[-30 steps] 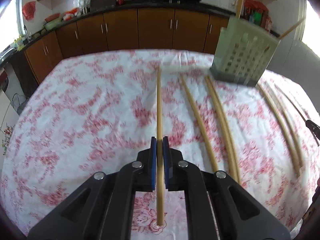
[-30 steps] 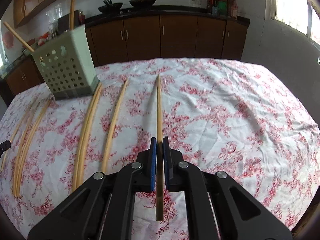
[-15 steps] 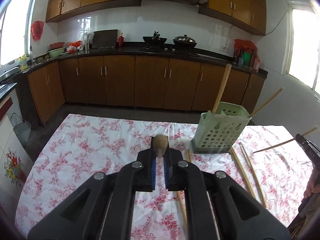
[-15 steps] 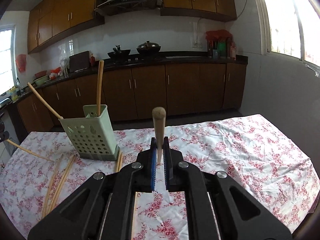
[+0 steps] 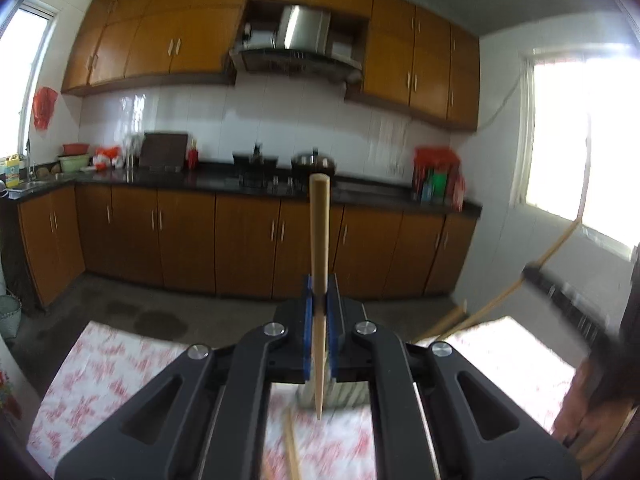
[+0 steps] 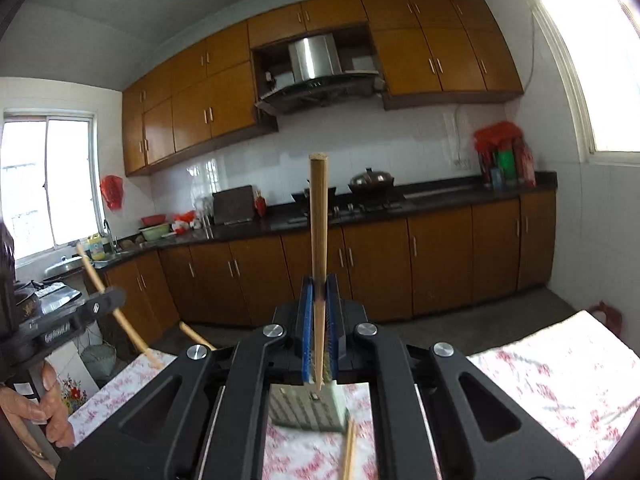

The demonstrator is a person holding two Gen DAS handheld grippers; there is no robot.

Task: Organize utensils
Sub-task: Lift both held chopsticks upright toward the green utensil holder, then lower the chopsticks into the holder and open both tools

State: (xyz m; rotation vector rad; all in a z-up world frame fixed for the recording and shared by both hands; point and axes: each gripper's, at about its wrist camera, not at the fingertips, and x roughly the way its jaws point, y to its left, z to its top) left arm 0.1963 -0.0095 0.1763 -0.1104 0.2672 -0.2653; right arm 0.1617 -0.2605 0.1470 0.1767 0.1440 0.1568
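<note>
My left gripper (image 5: pixel 319 286) is raised above the table and shut on a long wooden chopstick (image 5: pixel 320 224) that stands on end between its blue pads. My right gripper (image 6: pixel 319 286) is shut on a second chopstick (image 6: pixel 319 216) in the same way. The pale green perforated holder (image 6: pixel 308 412) stands on the table just under and ahead of both grippers; in the left wrist view, the holder (image 5: pixel 344 394) shows only as a sliver. Each view catches the other gripper from the side, blurred: the right gripper (image 5: pixel 560 292) and the left gripper (image 6: pixel 72 320).
The table carries a white cloth with red flowers (image 6: pixel 540 376). A loose chopstick (image 6: pixel 349 448) lies beside the holder, and another chopstick (image 5: pixel 292 448) lies in front of it. A person's hand (image 6: pixel 44 400) grips the left tool. Brown kitchen cabinets (image 5: pixel 240 240) line the far wall.
Both grippers rose from the table with their chopsticks and tilted up toward level. The chopsticks, flat on the cloth before, now hang in the air; the holder has slipped beneath the fingers.
</note>
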